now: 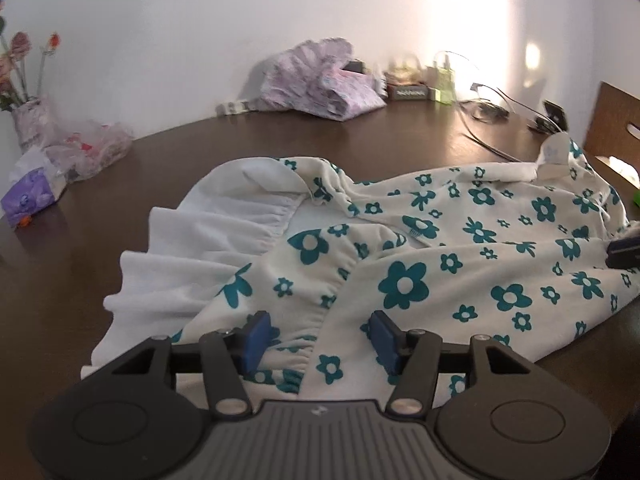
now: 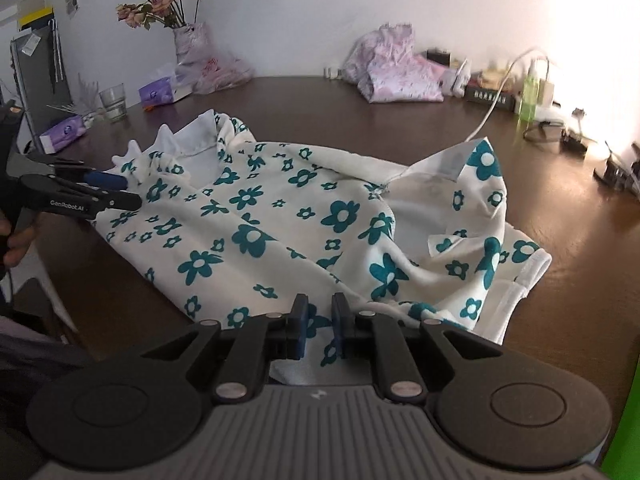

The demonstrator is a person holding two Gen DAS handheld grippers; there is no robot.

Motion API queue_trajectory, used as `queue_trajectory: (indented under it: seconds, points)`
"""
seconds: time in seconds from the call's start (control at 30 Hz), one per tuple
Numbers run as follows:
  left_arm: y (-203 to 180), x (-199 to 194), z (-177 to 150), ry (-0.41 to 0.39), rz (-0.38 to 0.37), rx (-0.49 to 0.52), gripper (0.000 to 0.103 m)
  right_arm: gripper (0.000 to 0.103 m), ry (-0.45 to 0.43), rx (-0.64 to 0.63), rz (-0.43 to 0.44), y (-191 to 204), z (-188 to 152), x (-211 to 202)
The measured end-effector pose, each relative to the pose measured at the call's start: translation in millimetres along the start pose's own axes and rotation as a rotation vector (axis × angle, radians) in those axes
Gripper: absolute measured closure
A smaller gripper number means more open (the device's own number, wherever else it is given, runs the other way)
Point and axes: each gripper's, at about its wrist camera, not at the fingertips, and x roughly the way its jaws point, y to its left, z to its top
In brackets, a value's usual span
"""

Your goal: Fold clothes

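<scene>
- The floral garment [image 1: 460, 248] lies rumpled on the dark table [image 1: 360, 140], filling the middle toward 3 o'clock.
- Left gripper [image 1: 320, 340]: fingers spread apart over the gathered hem at 6 o'clock; its side reads "GenRobot.AI".
- Right gripper [image 2: 320, 330]: fingers nearly together, cloth between them at 6 o'clock; I cannot tell whether they pinch it.
</scene>
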Motion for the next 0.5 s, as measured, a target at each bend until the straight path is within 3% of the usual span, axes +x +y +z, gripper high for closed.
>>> queue_trajectory:
  seconds: [0.07, 0.13, 0.2, 0.27, 0.3, 0.33, 0.37, 0.4, 0.43, 0.47, 0.5]
  points:
    - [3, 3, 10, 0.021, -0.008, -0.010, 0.047, 0.090, 0.000, 0.043, 0.040, -10, 10, -5]
    - [7, 6, 23, 0.044, -0.022, -0.024, 0.048, 0.090, -0.027, 0.042, 0.013, -14, 18, -5]
    - [13, 4, 38, -0.022, -0.054, -0.022, 0.046, 0.090, 0.048, -0.034, -0.071, -13, 16, 14]
    - [11, 15, 57, 0.001, -0.049, 0.033, 0.046, 0.089, 0.018, -0.085, -0.088, -10, 23, 11]
    - [11, 21, 66, 0.012, -0.046, 0.060, 0.050, 0.087, 0.009, -0.099, -0.092, -10, 31, 9]
    - [14, 22, 80, 0.017, -0.073, 0.081, 0.051, 0.079, 0.001, -0.113, -0.097, -10, 38, 6]
    - [19, 20, 95, -0.028, -0.084, 0.115, 0.049, 0.071, -0.007, -0.127, -0.102, -9, 46, 3]
    - [24, 18, 111, -0.074, -0.096, 0.148, 0.036, 0.055, -0.039, -0.144, -0.127, -11, 59, 0]
    - [25, 24, 126, -0.109, -0.037, 0.212, 0.025, 0.045, -0.054, -0.160, -0.150, -14, 72, 2]
    - [26, 31, 140, -0.144, 0.021, 0.276, 0.005, 0.044, -0.049, -0.182, -0.166, -18, 87, 12]
    - [26, 46, 151, -0.151, 0.036, 0.368, 0.004, 0.044, -0.019, -0.183, -0.164, -20, 95, 28]
